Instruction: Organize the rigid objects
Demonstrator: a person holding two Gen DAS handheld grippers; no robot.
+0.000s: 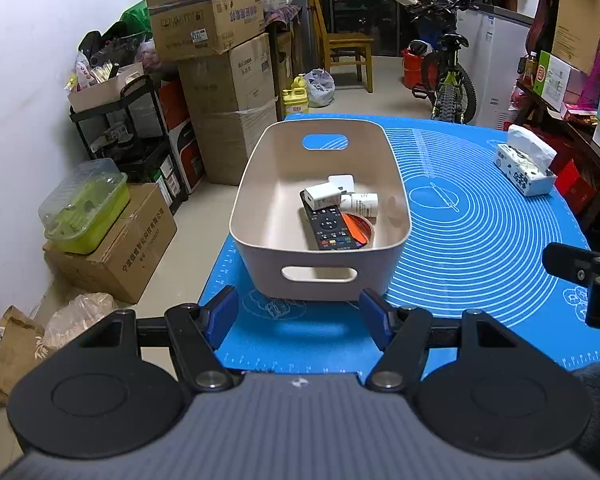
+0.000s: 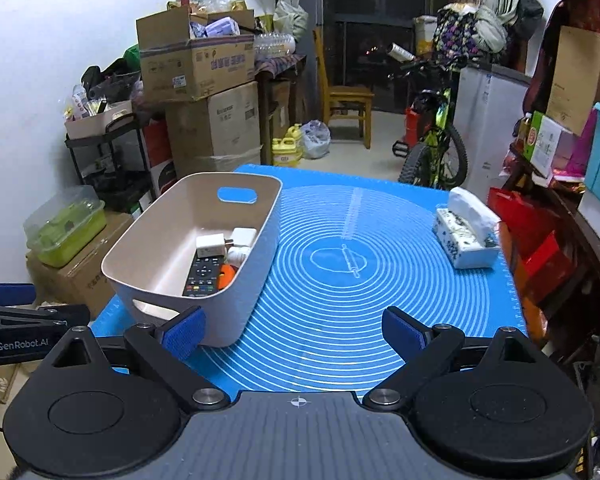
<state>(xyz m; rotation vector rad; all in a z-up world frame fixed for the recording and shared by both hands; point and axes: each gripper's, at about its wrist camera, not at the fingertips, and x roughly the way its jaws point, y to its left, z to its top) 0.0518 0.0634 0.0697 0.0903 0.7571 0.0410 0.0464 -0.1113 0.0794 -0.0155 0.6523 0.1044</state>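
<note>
**Both grippers empty; items sit in the bin**

Nearest the left wrist camera, the left gripper (image 1: 300,312) hangs over the near edge of the blue mat (image 1: 480,248) with its jaws spread apart and nothing between the blue pads. It points at the near wall of the beige bin (image 1: 320,272), short of touching it.

Right gripper (image 2: 296,336): jaws likewise released and empty, held above the mat's ringed pattern. Its left pad overlaps the bin's near corner in the right wrist view; contact cannot be confirmed from that angle.

Bin: upright on the left part of the mat, handle cut-outs at both ends. Contents are gathered toward its right side:
- black remote control (image 1: 330,226), lying flat along the floor of the bin;
- white charger (image 1: 324,196), resting across the far end of the remote;
- second white adapter (image 1: 342,182), just behind the charger;
- white bottle (image 1: 362,203), on its side beside the charger;
- orange-cored tape roll (image 1: 360,232), partly under the remote.

Tissue pack (image 1: 526,166): on the mat's far right edge, well apart from the bin.

Surroundings: stacked cardboard boxes (image 1: 220,60), a bicycle (image 1: 448,80) and a wooden chair (image 1: 344,52) beyond the table.
</note>
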